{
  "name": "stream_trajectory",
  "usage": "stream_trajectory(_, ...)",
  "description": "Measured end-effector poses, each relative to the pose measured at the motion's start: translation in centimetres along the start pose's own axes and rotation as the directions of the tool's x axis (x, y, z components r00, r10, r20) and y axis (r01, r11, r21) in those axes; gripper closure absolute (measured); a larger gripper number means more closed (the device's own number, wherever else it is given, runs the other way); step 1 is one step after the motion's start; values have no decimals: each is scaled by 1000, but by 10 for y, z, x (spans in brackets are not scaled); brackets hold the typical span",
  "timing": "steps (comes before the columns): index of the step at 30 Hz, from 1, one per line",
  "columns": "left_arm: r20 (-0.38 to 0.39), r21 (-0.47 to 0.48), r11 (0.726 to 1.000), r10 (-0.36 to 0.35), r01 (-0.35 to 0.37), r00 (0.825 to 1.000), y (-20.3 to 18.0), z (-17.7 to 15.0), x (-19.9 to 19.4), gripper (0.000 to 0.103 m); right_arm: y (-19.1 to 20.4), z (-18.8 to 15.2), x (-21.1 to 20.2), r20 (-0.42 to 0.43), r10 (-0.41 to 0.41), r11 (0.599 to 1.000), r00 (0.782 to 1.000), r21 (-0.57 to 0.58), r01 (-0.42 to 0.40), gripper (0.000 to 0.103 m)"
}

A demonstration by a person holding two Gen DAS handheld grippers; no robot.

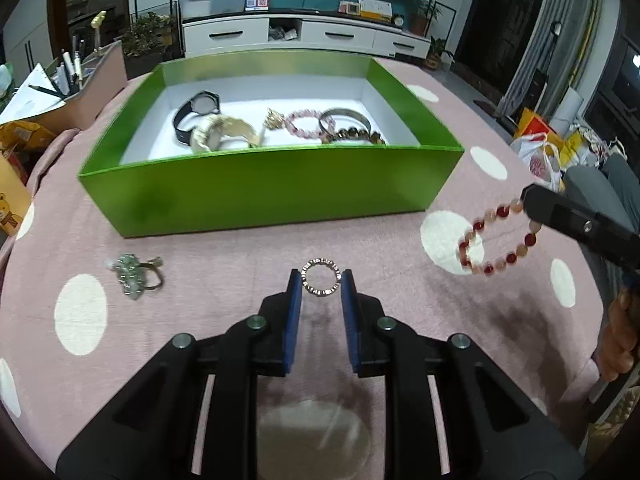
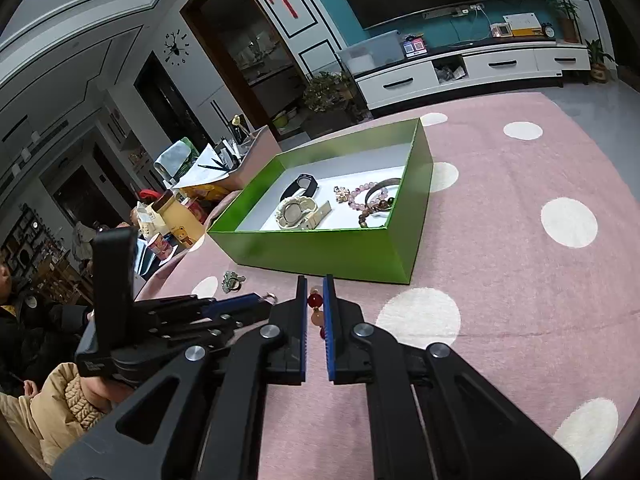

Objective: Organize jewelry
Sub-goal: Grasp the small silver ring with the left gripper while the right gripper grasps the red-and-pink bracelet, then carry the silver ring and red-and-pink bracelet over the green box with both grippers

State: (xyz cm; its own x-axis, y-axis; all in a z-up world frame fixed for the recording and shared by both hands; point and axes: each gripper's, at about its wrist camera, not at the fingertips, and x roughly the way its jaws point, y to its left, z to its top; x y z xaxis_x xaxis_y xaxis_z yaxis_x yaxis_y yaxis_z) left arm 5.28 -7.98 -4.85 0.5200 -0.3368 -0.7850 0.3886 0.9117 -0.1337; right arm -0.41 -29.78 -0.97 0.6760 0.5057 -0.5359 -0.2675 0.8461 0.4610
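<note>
Lying on the pink dotted tablecloth [image 1: 224, 248], a small sparkly ring [image 1: 321, 277] sits between the blue pads of the left gripper [image 1: 321, 280]; whether the pads touch it or stand just apart from it cannot be told. In the left wrist view the green box [image 1: 256, 188] stands at 12 o'clock from that gripper, open at the top. Inside it lie a black watch [image 1: 198, 114], a cream watch [image 1: 220, 134], a small gold piece [image 1: 274, 119], a pink bead bracelet [image 1: 308, 122], a metal bangle [image 1: 346, 118] and a string of brown beads [image 1: 358, 136]. At 9 o'clock from the ring, well apart from it on the cloth, rests a green stone ring [image 1: 134, 274].

At 3 o'clock in the same view, the right gripper [image 2: 316, 300] comes in from the edge and pinches a red and peach bead bracelet [image 1: 498, 240], which hangs as a loop above the cloth, clear of the box. The right wrist view shows its blue pads closed tight on a few of those beads [image 2: 315, 307], with the box at 12 o'clock beyond them.
</note>
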Motion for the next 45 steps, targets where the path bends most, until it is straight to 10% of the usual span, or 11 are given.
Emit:
stream_trajectory(18,104,-68,994,97,-90,990,39,65,-45,84,33,55,8,80,13,995,997,-97,-5,96)
stream_trajectory(45,68,-101,982,166,-159,984,80,124,1,84,35,101,95,19,-32,995,999,-96,34,96)
